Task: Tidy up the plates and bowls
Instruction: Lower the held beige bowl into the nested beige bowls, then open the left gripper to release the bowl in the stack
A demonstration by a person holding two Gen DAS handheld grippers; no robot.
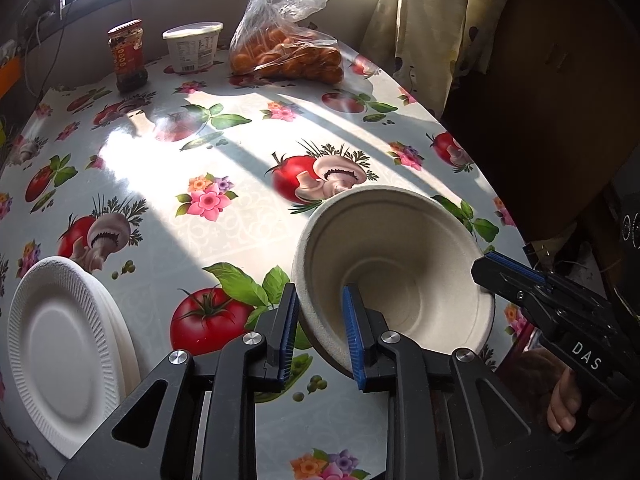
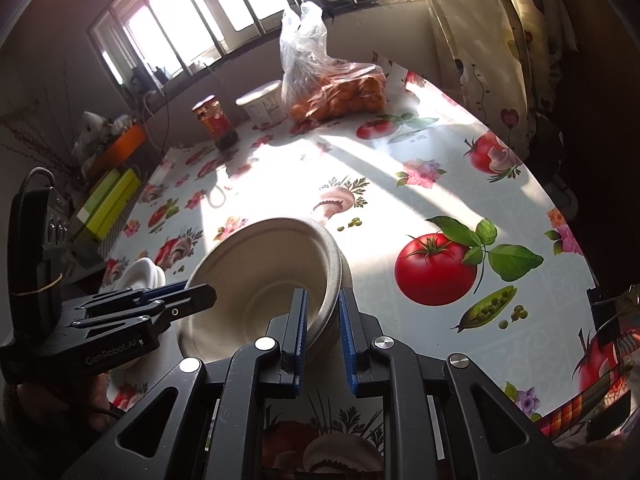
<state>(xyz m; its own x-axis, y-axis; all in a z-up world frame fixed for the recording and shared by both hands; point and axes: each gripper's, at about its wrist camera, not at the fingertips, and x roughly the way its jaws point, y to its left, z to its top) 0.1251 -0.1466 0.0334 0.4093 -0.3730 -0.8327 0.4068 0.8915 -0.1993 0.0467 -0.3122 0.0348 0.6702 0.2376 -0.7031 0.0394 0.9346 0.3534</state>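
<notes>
Round worktop [image 2: 420,200] under a glossy oilcloth printed with tomatoes, mushrooms and flowers, hard sun stripes across it. Barred window [image 2: 192,32] behind its far edge, bright outside. Patterned curtain [image 2: 500,40] hangs right of the window; dark furniture [image 1: 560,80] beside it.

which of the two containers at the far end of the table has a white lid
The squat white tub, standing between the jar and the bag of oranges. The jar is taller, with a red label and red lid.

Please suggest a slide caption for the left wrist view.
Both grippers, left and right, flank a tilted paper bowl beside stacked white plates.
</notes>
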